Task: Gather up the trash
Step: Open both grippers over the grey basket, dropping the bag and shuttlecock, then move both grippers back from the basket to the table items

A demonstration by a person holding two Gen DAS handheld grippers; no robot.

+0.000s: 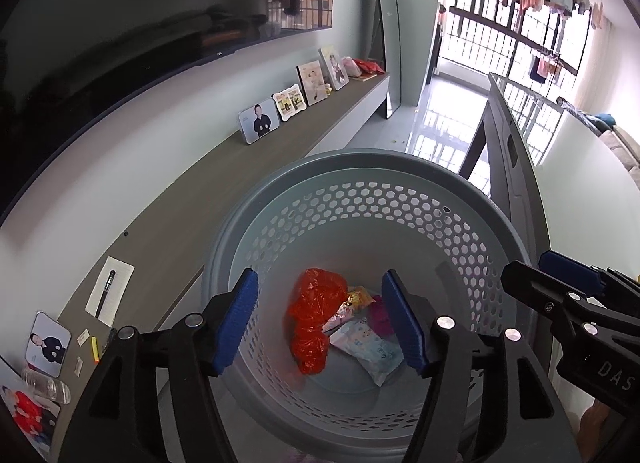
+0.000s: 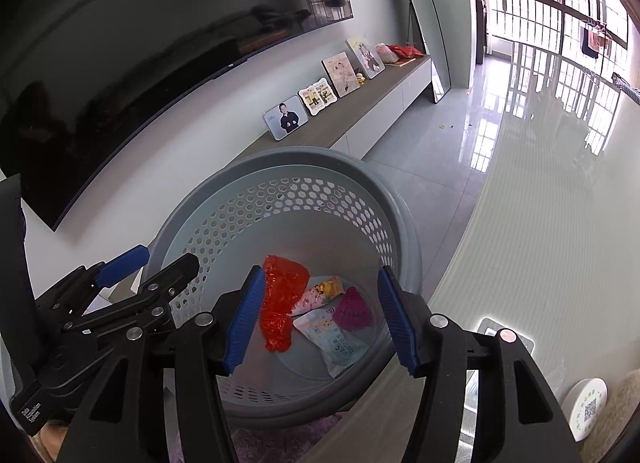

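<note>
A grey perforated basket (image 1: 360, 167) stands on the floor below both grippers; it also shows in the right wrist view (image 2: 280, 159). Inside lie a red plastic bag (image 1: 314, 319), a pale blue packet (image 1: 368, 355), a yellow-pink wrapper (image 1: 358, 297) and a magenta piece (image 2: 352, 309). My left gripper (image 1: 320, 323) is open and empty above the basket's mouth. My right gripper (image 2: 320, 323) is open and empty above it too. Each gripper shows at the edge of the other's view: the right gripper (image 1: 560, 287), the left gripper (image 2: 148, 271).
A long low TV console (image 1: 240, 183) runs along the left wall with photo frames (image 1: 259, 125), a paper with a pen (image 1: 108, 291), a clear bottle (image 1: 44, 385) and small scraps. A big TV hangs above. A table edge (image 1: 516, 167) stands right. A round white puck (image 2: 588, 407) lies at right.
</note>
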